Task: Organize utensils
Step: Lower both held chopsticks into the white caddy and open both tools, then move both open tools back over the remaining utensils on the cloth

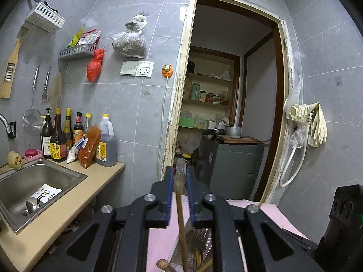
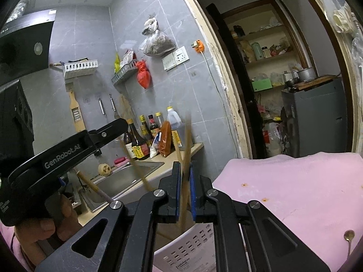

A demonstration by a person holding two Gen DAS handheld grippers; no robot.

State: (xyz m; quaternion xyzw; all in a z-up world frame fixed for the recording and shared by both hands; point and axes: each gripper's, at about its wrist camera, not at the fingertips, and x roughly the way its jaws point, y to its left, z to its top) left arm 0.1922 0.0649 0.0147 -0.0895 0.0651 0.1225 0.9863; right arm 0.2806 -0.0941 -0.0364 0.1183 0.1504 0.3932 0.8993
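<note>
My left gripper (image 1: pixel 180 195) is shut on a wooden chopstick (image 1: pixel 181 222) that runs down toward a holder full of utensils (image 1: pixel 199 253) below it. My right gripper (image 2: pixel 185 190) is shut on wooden chopsticks (image 2: pixel 186 149), blurred, held above a white perforated utensil holder (image 2: pixel 183 253). More wooden sticks (image 2: pixel 136 170) lean to the left of it. The left gripper's body (image 2: pixel 63 154) shows in the right wrist view at the left. A metal spoon (image 2: pixel 349 235) lies on the pink cloth (image 2: pixel 295 192).
A steel sink (image 1: pixel 34 181) with a white drainer sits in the beige counter (image 1: pixel 95 181) at left. Sauce bottles (image 1: pixel 61 136) stand at the back. Utensils hang on the tiled wall (image 1: pixel 34 79). A doorway (image 1: pixel 226 90) opens to a pantry.
</note>
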